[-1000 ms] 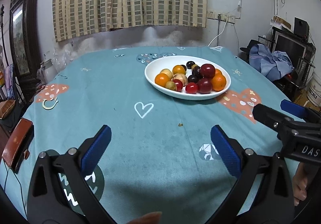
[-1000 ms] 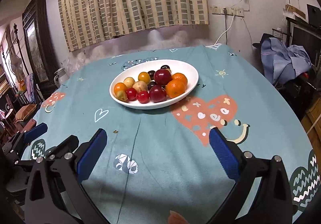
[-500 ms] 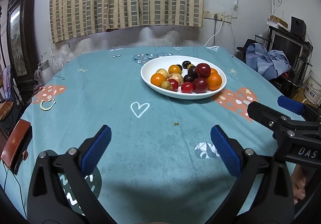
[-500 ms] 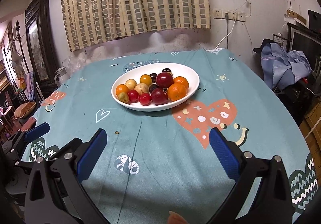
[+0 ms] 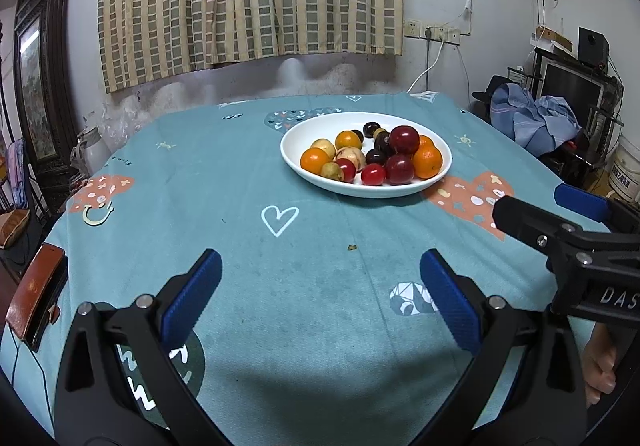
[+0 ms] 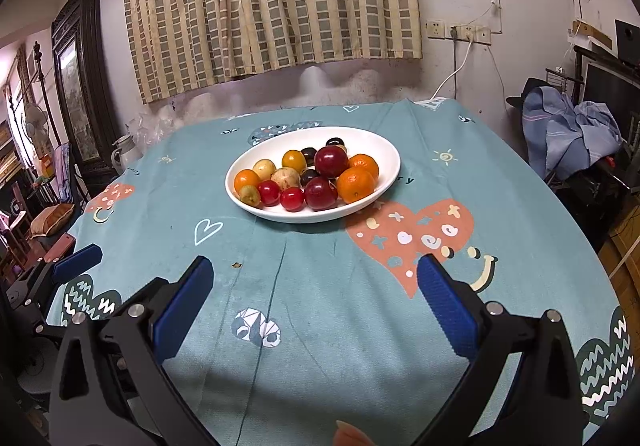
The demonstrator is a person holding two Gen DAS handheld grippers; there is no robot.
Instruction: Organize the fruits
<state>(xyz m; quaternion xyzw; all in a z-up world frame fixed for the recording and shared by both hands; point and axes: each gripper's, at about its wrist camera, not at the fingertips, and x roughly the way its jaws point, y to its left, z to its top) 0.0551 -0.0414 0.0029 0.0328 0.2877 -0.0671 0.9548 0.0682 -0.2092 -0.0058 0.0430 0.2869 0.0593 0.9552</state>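
Dim indoor light, sharp focus, fisheye-curved dark edges

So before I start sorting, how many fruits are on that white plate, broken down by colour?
Orange fruits: 4
Red fruits: 4
Dark purple fruits: 4
Pale yellow-green fruits: 3
Total: 15 visible on the plate; the pile may hide more.
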